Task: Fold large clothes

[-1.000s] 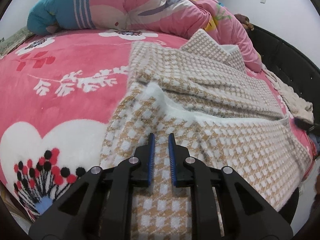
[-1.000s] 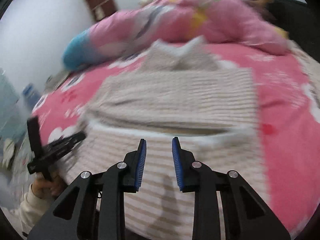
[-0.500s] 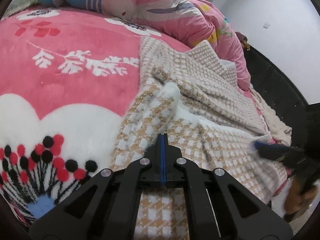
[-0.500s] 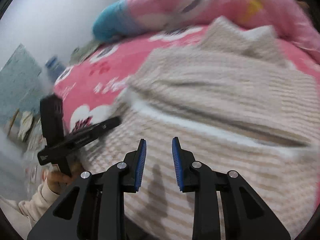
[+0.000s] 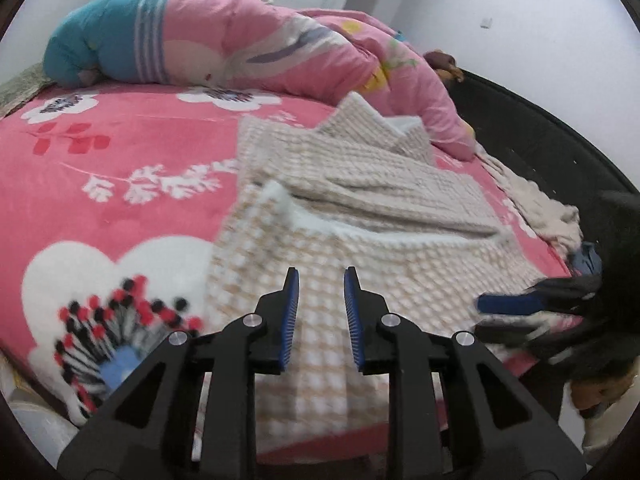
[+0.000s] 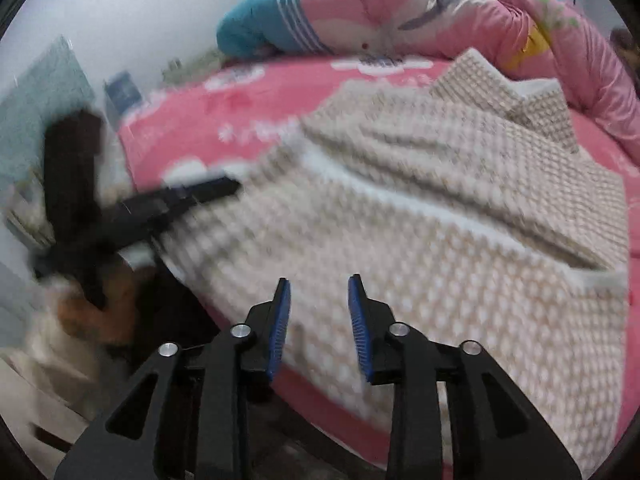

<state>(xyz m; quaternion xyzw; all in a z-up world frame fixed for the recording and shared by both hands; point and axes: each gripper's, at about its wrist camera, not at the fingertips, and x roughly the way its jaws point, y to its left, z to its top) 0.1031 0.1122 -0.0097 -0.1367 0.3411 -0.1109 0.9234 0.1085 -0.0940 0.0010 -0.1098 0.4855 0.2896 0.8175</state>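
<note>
Left wrist view shows my left gripper (image 5: 320,292) poised over the near hem of the beige-and-white houndstooth fleece garment (image 5: 360,240), which lies partly folded on the pink floral plush blanket (image 5: 120,184) covering the bed. Its jaws are opening, with fabric below them but nothing between the pads. My right gripper (image 6: 318,300) hangs above the same hem near the bed's edge; its jaws are also opening and grip nothing.

I judge the step in hand to be the approach to the lower hem. The next move calls for lowering both tools, pinching the hem at two separated points, then carrying it up over the folded upper part.

Motion blur softens both views. The far collar runs under the rolled pink-and-teal quilt (image 5: 240,44). How many layers lie at the hem I cannot tell.
</note>
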